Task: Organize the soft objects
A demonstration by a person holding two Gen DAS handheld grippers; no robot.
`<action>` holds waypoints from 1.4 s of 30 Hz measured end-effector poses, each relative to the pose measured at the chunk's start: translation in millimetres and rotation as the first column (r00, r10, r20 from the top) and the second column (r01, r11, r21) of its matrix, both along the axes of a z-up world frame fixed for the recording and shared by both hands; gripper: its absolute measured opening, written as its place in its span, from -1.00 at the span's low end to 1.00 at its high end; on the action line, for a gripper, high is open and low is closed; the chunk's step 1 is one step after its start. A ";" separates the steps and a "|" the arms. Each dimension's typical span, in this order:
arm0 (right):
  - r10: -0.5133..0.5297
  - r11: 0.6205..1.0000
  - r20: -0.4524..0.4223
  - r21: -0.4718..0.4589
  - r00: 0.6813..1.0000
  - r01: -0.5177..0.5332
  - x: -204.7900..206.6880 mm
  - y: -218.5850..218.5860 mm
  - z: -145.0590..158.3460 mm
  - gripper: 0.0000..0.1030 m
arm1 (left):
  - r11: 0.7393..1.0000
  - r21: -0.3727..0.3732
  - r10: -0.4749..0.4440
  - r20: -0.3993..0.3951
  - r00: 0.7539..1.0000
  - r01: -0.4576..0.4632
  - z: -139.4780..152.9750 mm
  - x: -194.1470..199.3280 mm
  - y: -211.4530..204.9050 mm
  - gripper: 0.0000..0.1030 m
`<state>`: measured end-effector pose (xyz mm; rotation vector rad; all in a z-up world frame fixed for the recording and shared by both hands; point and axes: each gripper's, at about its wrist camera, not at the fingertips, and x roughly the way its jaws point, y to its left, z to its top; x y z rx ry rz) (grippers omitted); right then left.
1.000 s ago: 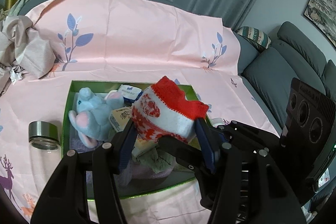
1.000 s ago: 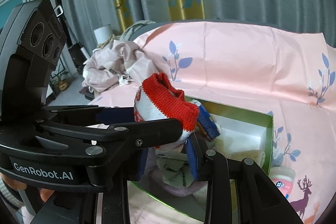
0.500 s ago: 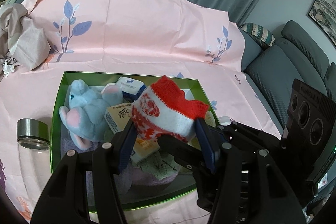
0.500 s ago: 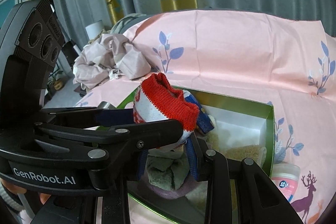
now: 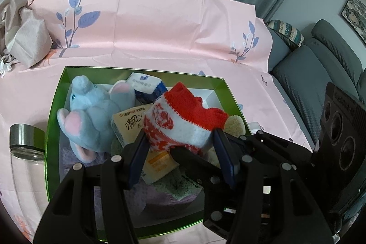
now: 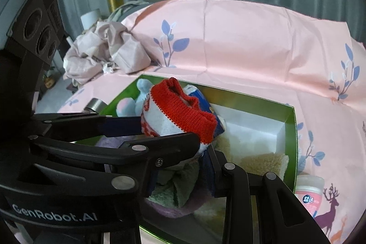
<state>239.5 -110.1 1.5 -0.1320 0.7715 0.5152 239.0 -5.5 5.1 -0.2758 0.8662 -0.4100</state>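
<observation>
While two claws grip one sock [image 5: 183, 125], one box [image 5: 56, 106] waits.

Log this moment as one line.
phase: placing | held: red and white sock, both grippers | left gripper | right gripper | over: green box

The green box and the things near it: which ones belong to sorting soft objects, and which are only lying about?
Belong to the job:
- red and white knitted sock, held by both claws
- green box
- blue plush elephant
- folded towels

Lying about:
- glass jar
- pink-labelled tub
- crumpled cloth
</observation>
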 end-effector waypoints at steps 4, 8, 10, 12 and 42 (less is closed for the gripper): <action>-0.009 1.000 -0.006 -0.023 1.000 0.009 1.0 0.9 -1.9 -0.28 | 1.000 0.017 0.001 -0.005 1.000 -0.001 -1.5 1.0 -2.8 0.09; -0.024 0.998 -0.014 -0.052 1.000 0.023 1.3 1.4 -2.9 -0.06 | 0.998 0.060 0.000 0.008 1.000 -0.001 -1.7 -0.6 -9.5 0.10; -0.031 0.997 -0.010 -0.066 0.999 0.030 0.4 1.2 -2.0 -0.03 | 0.997 0.080 0.001 0.014 1.000 -0.002 -2.8 -2.1 -11.7 0.16; -0.035 0.996 -0.014 -0.079 0.999 0.034 -0.4 1.1 -0.8 -0.01 | 0.996 0.091 0.006 0.016 1.000 -0.008 -3.4 -3.2 -11.5 0.21; -0.157 0.983 -0.021 -0.096 0.987 0.154 -14.3 -34.8 14.5 0.21 | 0.960 0.258 0.079 0.131 0.988 -0.111 26.7 -31.9 -16.1 0.67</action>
